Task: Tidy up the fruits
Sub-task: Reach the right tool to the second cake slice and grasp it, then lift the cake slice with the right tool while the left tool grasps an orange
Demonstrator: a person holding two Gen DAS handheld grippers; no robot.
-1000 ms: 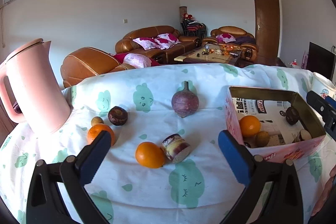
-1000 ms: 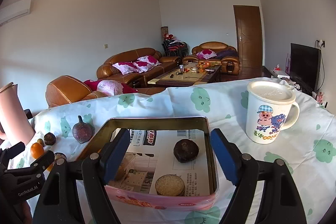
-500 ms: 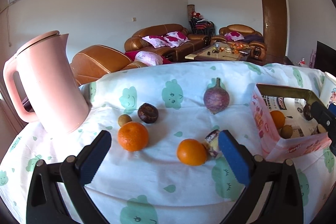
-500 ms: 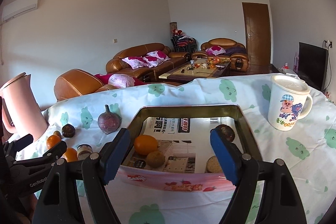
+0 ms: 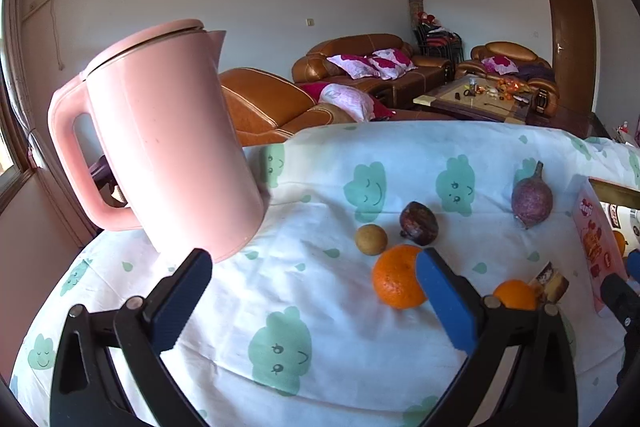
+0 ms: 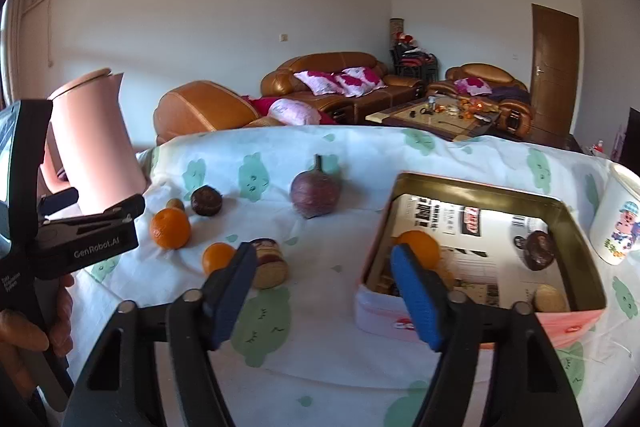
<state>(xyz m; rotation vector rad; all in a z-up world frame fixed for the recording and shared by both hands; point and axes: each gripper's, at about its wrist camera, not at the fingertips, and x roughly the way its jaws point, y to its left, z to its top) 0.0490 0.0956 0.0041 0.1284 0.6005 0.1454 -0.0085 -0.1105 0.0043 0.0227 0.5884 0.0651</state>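
On the cloud-print tablecloth lie a large orange [image 5: 398, 277] [image 6: 170, 228], a smaller orange [image 5: 515, 294] [image 6: 217, 257], a small tan fruit [image 5: 371, 239], a dark brown fruit [image 5: 419, 221] [image 6: 206, 201], a purple root-like fruit [image 5: 531, 197] [image 6: 315, 191] and a cut purple piece [image 6: 270, 263]. A pink tin box [image 6: 576, 215] at the right holds an orange [image 6: 418, 245], a dark fruit [image 6: 539, 249] and several small pieces. My left gripper [image 5: 314, 293] is open and empty, left of the large orange. My right gripper [image 6: 324, 289] is open and empty, between the cut piece and the box.
A pink kettle [image 5: 168, 155] stands at the table's left end. A white cartoon mug [image 6: 618, 221] stands right of the box. The table's far edge drops off toward brown sofas and a coffee table.
Both grippers swung left. The kettle now fills the left wrist view and the box has slid to its right edge. The right wrist view moved off the box toward the loose fruit.
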